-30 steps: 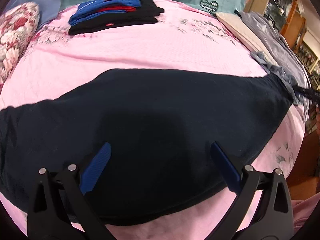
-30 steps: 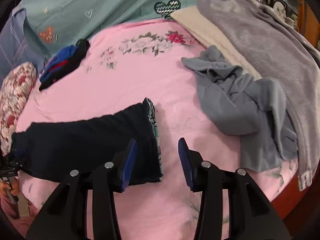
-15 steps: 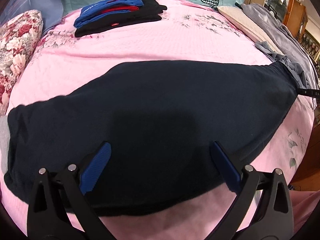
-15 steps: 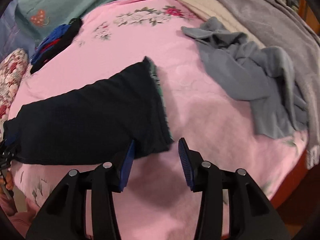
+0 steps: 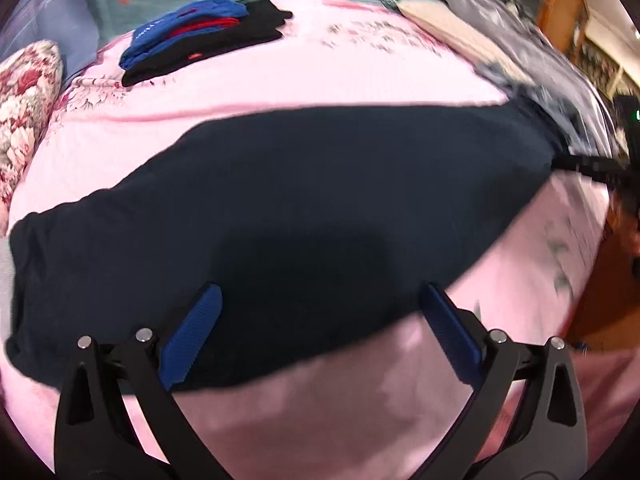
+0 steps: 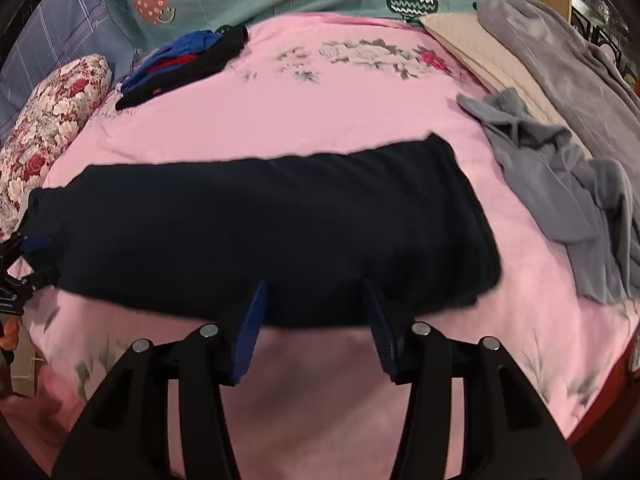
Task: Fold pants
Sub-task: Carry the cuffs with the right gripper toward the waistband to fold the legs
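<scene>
— Both grippers have swung along the bed since a second ago: the right gripper, which hung off the pants' end, now hovers over their near edge, tilted steeply down.
— And its jaws?
— Opening as we watch, blue pads apart with nothing pinched; the cloth lies under them, not between them.
— Where are the pants now?
— Flat across the pink bedspread, dark navy, stretched lengthwise, with the grey garment just beside their right end.
— The left gripper?
— Spread wide, holding nothing, also angled down over the near edge of the pants. Its view is smeared at the right side.
— Anything else on the bed?
— The folded stack of blue, red and black clothes sits well apart at the far side, near the floral pillow.
</scene>
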`<action>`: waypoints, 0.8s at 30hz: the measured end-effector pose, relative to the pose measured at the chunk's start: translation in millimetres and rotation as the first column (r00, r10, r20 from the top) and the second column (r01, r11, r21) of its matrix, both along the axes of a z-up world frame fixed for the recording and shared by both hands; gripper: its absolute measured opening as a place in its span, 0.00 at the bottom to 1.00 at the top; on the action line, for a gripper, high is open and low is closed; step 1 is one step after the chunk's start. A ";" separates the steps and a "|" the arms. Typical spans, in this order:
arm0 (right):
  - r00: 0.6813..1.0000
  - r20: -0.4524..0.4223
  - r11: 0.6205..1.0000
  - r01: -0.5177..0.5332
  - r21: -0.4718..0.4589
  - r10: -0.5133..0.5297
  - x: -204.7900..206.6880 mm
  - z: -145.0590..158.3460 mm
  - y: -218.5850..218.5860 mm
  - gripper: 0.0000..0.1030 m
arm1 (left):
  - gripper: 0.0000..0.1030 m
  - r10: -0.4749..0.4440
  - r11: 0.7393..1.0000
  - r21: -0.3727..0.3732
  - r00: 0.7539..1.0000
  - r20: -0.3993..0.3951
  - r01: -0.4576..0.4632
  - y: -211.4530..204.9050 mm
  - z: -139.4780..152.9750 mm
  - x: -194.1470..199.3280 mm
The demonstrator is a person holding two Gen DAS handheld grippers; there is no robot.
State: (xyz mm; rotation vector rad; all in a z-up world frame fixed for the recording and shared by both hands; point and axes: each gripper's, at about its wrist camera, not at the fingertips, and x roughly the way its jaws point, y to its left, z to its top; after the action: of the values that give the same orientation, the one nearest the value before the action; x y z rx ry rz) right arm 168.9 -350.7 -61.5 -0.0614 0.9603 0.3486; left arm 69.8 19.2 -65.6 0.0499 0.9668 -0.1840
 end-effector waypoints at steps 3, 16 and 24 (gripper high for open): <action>0.998 0.003 0.997 0.068 0.033 -0.068 -6.8 7.2 -14.6 0.49 | 0.98 -0.012 1.000 0.012 0.999 0.036 0.012 0.8 14.3 -6.3; 0.909 -0.195 0.768 0.415 0.488 -0.367 -5.6 9.4 -103.2 0.50 | 0.98 -0.192 0.919 -0.351 0.981 0.004 0.181 -122.6 18.3 75.3; 0.889 -0.290 0.720 0.458 0.522 -0.355 7.1 -2.1 -106.5 0.50 | 0.98 -0.207 0.942 -0.272 0.978 -0.011 0.197 -153.3 1.3 80.9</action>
State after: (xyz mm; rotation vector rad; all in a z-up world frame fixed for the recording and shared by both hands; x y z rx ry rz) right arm 175.9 -457.3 -63.6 0.7524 0.9700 0.2213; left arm 150.8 -134.1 -64.3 -0.1058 0.9678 -0.5068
